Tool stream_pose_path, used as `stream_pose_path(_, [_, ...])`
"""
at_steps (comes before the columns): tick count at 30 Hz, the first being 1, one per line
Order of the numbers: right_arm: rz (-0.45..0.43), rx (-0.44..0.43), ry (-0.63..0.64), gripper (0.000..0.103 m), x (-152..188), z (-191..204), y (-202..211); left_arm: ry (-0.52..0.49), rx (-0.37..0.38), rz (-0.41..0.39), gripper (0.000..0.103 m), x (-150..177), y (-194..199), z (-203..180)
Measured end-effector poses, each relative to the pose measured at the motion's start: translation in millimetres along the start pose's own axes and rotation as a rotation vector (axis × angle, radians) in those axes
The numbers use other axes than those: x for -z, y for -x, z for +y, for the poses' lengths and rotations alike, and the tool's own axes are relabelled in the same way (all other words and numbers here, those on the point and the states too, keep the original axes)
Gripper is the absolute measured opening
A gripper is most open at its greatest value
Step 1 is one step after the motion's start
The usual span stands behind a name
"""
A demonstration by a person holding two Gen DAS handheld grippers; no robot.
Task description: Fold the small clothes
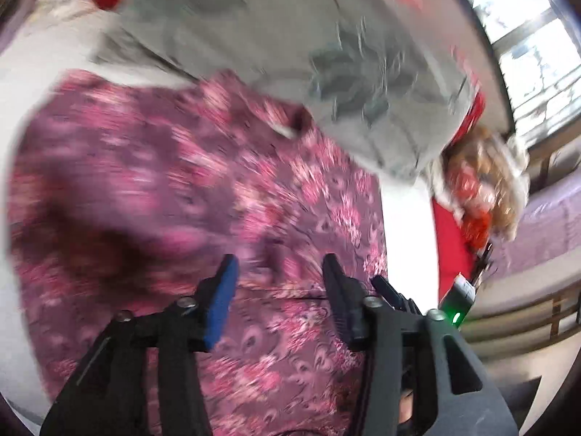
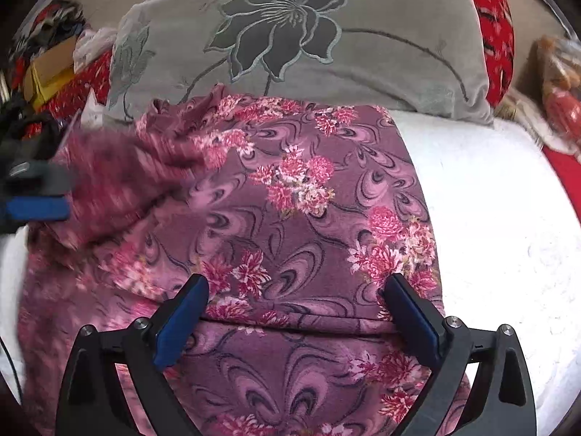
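Note:
A purple garment with pink flower print [image 2: 297, 196] lies on the white bed sheet [image 2: 490, 218], with a folded layer on top whose edge runs between my right fingers. My right gripper [image 2: 296, 287] is open and hovers just above that edge, empty. My left gripper [image 1: 279, 265] is open over the same garment [image 1: 181, 189] in a blurred view; nothing is held between its fingers. It also shows at the left edge of the right wrist view [image 2: 36, 196], beside a lifted, blurred part of the cloth.
A grey pillow with a dark flower pattern [image 2: 308, 36] lies behind the garment. Red patterned bedding [image 2: 497, 29] and clutter [image 2: 47, 69] sit at the sides. A window [image 1: 537, 54] is at the right, with an orange-white bundle [image 1: 483, 181] below it.

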State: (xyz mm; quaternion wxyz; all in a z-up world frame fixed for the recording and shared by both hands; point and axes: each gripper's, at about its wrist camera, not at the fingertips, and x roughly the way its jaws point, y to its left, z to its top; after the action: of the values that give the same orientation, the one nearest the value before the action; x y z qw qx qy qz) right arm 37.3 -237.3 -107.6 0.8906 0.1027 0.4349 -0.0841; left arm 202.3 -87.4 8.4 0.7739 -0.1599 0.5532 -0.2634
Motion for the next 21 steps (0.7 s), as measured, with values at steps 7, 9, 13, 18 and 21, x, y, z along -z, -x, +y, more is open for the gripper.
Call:
stream_pose_path(7, [-0.033, -0.324, -0.383, 0.098, -19.0, -32.4, 22.2, 0.266, -0.038, -0.035, 0.056, 21.0, 20.2, 105.3])
stream_pose_path(9, [0.032, -0.382, -0.44, 0.099, -23.4, -25.1, 5.7, 0.33, -0.016, -0.026, 0.056, 27.2, 15.0, 121.8])
stream_pose_path(13, [0.105, -0.426, -0.447, 0.094, -27.8, 5.7, -23.8, 0.349, -0.013, -0.009, 0.056, 30.2, 7.2, 128.0])
stream_pose_path(18, [0.139, -0.501, -0.343, 0.008, -45.5, 39.3, -29.4, 0.351, -0.002, -0.007, 0.056, 30.2, -0.6, 130.5])
stream_pose_path(21, [0.049, -0.494, -0.267, 0.007, -59.2, 39.0, -5.6, 0.36, 0.012, -0.012, 0.056, 31.3, 1.1, 134.5])
